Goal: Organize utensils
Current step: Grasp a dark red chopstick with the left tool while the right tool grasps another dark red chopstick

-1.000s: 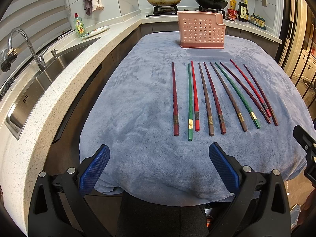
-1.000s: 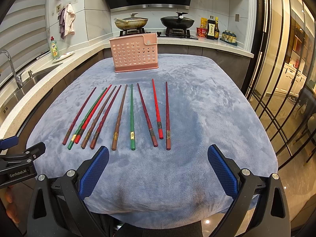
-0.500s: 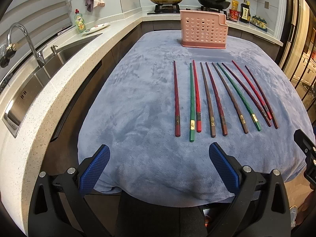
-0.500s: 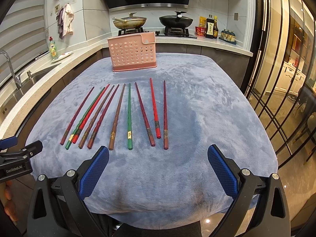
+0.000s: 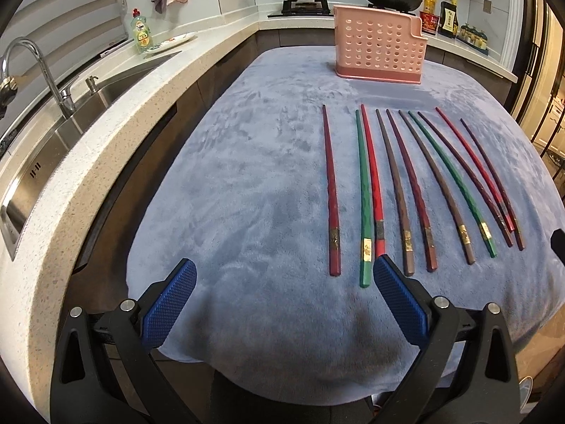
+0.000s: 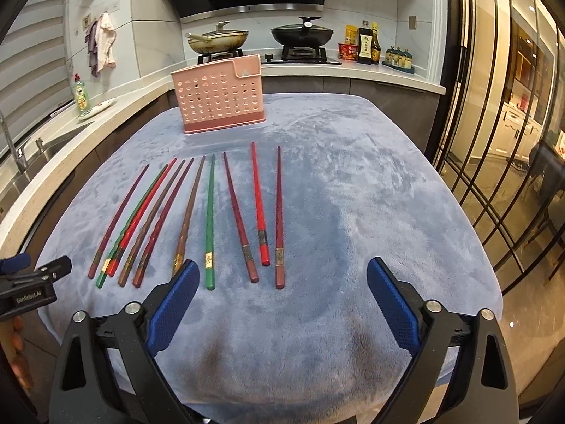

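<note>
- All ten chopsticks point(image 5: 399, 190) lay in a row on the blue cloth point(image 5: 247, 194); none seemed to be inside the pink holder point(image 5: 379, 51) behind them.
- Left gripper point(image 5: 282, 296) was wide open, empty; right gripper point(image 6: 279, 296) was closing, nothing gripped.

Ten chopsticks point(image 5: 367, 190), one pink holder point(image 5: 379, 49), two pans point(image 6: 217, 40).

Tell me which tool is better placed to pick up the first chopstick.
Probably right: the right tool, its jaws closing on nothing yet, has several chopstick ends just ahead between them; the left tool faces mostly bare cloth.
</note>
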### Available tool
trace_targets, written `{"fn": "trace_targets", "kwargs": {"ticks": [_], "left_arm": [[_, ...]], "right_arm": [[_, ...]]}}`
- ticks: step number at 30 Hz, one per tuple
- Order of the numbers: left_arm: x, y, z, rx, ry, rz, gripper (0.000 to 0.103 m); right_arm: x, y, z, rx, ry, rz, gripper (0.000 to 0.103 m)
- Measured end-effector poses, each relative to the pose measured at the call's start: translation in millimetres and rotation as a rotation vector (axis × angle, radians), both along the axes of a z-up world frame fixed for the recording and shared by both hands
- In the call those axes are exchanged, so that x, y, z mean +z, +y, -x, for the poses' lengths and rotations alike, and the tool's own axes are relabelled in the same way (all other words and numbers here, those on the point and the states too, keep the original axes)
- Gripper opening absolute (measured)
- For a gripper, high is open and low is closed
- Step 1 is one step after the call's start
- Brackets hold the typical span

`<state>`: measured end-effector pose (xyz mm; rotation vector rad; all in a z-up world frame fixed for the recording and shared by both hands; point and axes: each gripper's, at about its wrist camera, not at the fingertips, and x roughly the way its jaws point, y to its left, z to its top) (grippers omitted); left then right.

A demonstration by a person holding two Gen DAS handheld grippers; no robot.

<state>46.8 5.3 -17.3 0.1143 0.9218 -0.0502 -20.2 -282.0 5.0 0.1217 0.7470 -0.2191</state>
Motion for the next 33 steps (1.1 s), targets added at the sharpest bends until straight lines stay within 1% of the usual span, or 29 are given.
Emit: {"fn": "trace_targets", "kwargs": {"ticks": [2,5,6,11,15,16,17,22,23,25,27,28,29,30,31,32,33], "left_arm": [[-6,-1,-7,-0.001,0.014,0.005,0.095],[-13,-3,-17,0.000,0.031,0.004,0.093],[-15,-3,-19,-0.001,0.035,0.004,0.092],[-26,-6,-29,-0.005,0.060,0.001,0.085],[-34,-5,-32,-0.006,0.091,0.022,0.080],[-36,-4,-32,-0.007,0.098,0.028,0.079],[-38,-3,-32,-0.007,0.105,0.032,0.076],[-41,-2,-31,-0.005,0.103,0.041,0.076],[-41,-2,-31,-0.006,0.101,0.041,0.074],[-41,-2,-29,-0.014,0.099,0.050,0.068],[-40,-2,-28,-0.023,0.093,0.058,0.056],[-39,-2,-28,-0.029,0.093,0.065,0.052],[-37,-2,-27,-0.035,0.093,0.072,0.040],[-36,-1,-28,-0.036,0.093,0.077,0.027],[-35,-1,-28,-0.042,0.095,0.082,0.022],[-34,0,-29,-0.048,0.099,0.092,0.013],[-34,1,-29,-0.053,0.103,0.102,0.010]], "right_arm": [[-4,-6,-7,-0.019,0.010,-0.021,0.081],[-14,-15,-19,-0.040,0.031,-0.058,0.068],[-16,-16,-21,-0.039,0.037,-0.061,0.066],[-32,-14,-36,-0.026,0.073,-0.056,0.048],[-47,-18,-41,-0.026,0.114,-0.092,0.035],[-50,-19,-41,-0.024,0.121,-0.095,0.030],[-53,-19,-41,-0.023,0.127,-0.095,0.028],[-55,-17,-39,-0.015,0.121,-0.087,0.027],[-55,-18,-39,-0.014,0.121,-0.088,0.026],[-55,-19,-37,-0.012,0.119,-0.090,0.023],[-55,-20,-35,-0.011,0.118,-0.095,0.019],[-55,-21,-35,-0.012,0.117,-0.098,0.014],[-54,-22,-34,-0.011,0.116,-0.101,0.009],[-54,-24,-33,-0.009,0.116,-0.106,0.009],[-54,-24,-32,-0.008,0.116,-0.110,0.009],[-53,-24,-31,-0.006,0.115,-0.111,0.009],[-52,-25,-30,-0.004,0.114,-0.111,0.009]]}}
